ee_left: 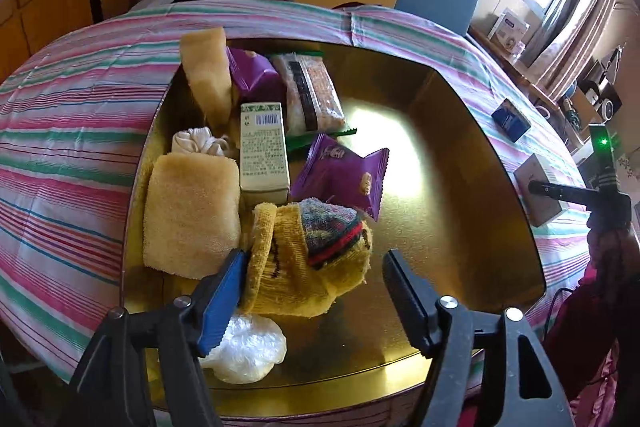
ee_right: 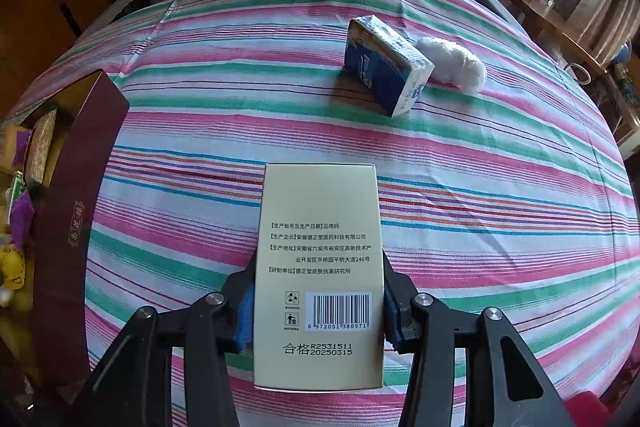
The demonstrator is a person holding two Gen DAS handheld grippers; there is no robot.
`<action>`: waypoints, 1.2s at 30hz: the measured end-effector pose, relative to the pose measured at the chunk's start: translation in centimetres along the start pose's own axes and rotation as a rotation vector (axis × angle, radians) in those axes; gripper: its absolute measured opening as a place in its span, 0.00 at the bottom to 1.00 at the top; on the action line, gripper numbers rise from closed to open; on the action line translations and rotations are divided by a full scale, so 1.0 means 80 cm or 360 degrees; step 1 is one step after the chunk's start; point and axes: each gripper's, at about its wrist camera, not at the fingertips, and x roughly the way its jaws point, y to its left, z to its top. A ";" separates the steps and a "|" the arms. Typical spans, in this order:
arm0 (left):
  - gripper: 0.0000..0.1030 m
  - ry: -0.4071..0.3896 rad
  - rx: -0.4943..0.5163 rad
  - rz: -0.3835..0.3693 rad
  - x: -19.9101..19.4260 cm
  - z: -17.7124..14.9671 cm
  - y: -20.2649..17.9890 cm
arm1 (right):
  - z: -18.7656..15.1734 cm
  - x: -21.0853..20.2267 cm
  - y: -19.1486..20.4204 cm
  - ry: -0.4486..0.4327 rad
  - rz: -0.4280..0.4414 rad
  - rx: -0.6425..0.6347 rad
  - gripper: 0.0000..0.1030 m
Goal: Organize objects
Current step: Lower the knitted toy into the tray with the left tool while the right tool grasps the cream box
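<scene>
1. Left wrist view: the left gripper [ee_left: 316, 279] hangs over a gold tray [ee_left: 460, 155] that lies on the striped cloth [ee_left: 72, 131] of the worktop. Its jaws stand apart. A yellow sock bundle [ee_left: 304, 267] lies between them; the blue pad touches the bundle's left edge, the other finger is clear of it.
2. In the tray, behind the bundle, there are a green-white carton [ee_left: 264, 147], a purple snack packet [ee_left: 344, 175], two folded yellow towels [ee_left: 188, 215], a clear-wrapped snack bar [ee_left: 312, 95] and a white plastic bag [ee_left: 248, 351] near the front rim.
3. Right wrist view: the right gripper [ee_right: 316, 303] is clamped on a beige box [ee_right: 320, 267] with a barcode, both pads pressing its long sides.
4. Farther on the cloth, a blue tissue pack [ee_right: 384, 71] lies touching a white fluffy ball [ee_right: 456, 65].
5. The dark red outer wall of the tray is at the left edge.
</scene>
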 end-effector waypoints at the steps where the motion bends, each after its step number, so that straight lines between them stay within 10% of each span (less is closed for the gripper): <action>1: 0.69 -0.0006 -0.0002 -0.0003 -0.003 0.001 0.000 | 0.000 0.000 0.000 0.0000 0.0001 0.0001 0.48; 15: 0.69 -0.0307 0.0018 0.0361 -0.082 0.004 -0.004 | 0.001 0.000 0.001 -0.0009 -0.0016 -0.0017 0.48; 36: 0.69 -0.0354 -0.0036 0.0404 -0.096 -0.003 0.017 | 0.014 -0.083 0.051 -0.0189 0.0052 0.0004 0.48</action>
